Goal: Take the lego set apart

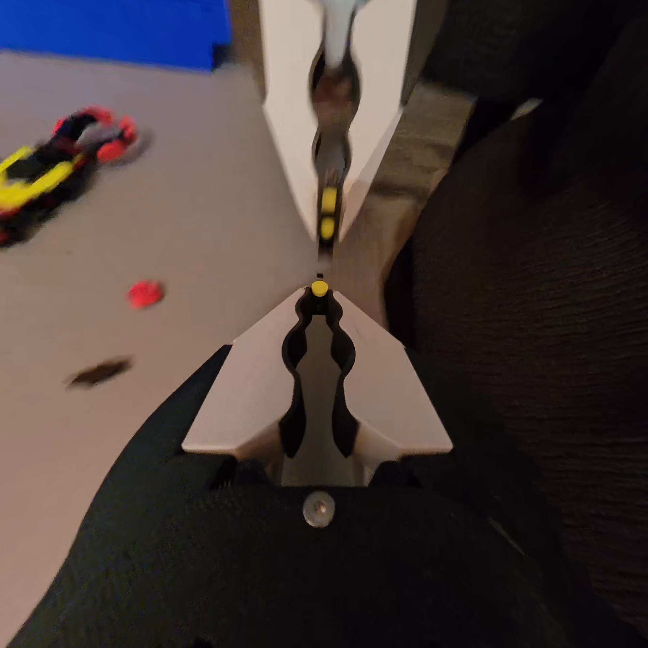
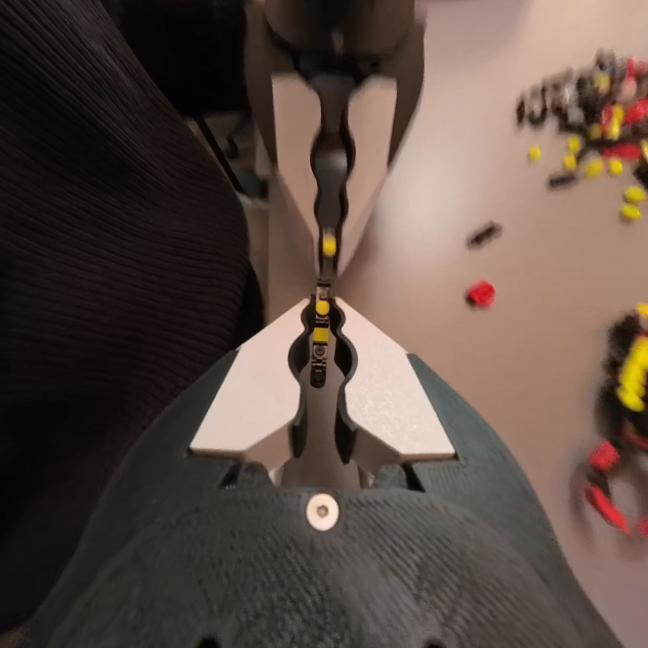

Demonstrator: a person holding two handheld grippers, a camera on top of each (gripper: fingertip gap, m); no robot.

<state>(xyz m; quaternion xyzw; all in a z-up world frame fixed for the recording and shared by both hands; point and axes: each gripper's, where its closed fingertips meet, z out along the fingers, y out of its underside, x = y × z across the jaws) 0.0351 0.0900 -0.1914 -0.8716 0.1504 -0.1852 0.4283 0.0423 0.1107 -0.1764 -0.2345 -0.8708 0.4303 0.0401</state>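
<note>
Above the pale table, your left gripper pinches 1 yellow stud; your right gripper at 12 o'clock clamps the black strip. Lego car lies at 10 o'clock, loose.

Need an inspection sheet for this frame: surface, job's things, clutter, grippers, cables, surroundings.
Surface: plain grey table.
Job's things: thin black strip with yellow studs held between both grippers; partly built black, yellow and red model on the table; heap of pulled-off pieces.
Clutter: loose red piece, loose black piece.
Grippers: left gripper shut on a yellow stud at the strip's end; right gripper shut on the strip, tip to tip with it.
Cables: nothing seen.
Surroundings: blue object behind the table; dark ribbed fabric beside it.
</note>
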